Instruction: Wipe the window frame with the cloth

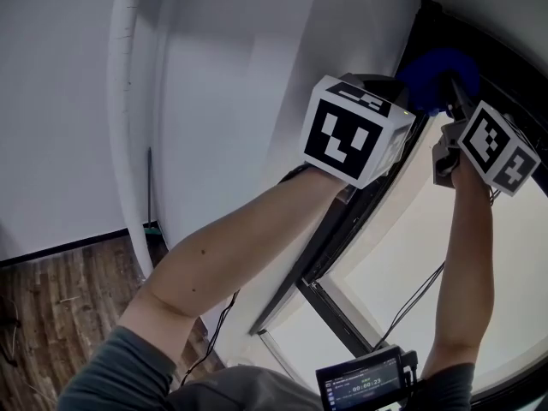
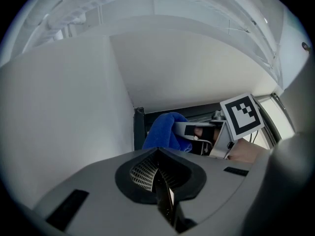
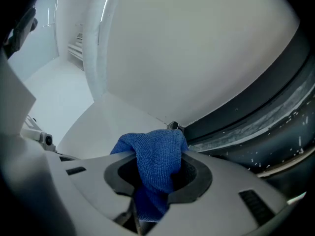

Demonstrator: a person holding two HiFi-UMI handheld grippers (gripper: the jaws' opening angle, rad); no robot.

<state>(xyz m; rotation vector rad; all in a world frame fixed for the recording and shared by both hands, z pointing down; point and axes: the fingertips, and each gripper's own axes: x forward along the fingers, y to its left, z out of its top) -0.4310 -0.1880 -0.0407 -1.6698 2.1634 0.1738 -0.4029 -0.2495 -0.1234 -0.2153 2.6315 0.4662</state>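
Observation:
A blue cloth (image 3: 155,163) is bunched between the jaws of my right gripper (image 3: 157,181), which is shut on it. The cloth's top presses against the upper corner of the dark window frame (image 3: 256,117), where the frame meets the white wall. In the head view the cloth (image 1: 437,74) sits at the frame's top above the right gripper (image 1: 492,148). My left gripper (image 2: 160,181) is shut with nothing in it. It hangs just left of the cloth (image 2: 165,132), near the frame's vertical edge (image 2: 139,127). Its marker cube (image 1: 355,131) hides its jaws in the head view.
A white wall (image 1: 231,101) and a white pipe (image 1: 124,127) stand left of the window. The frame's dark bars (image 1: 342,315) run down to a small screen device (image 1: 364,384); a cable (image 1: 415,298) hangs by the right arm. Wooden floor (image 1: 60,289) lies at lower left.

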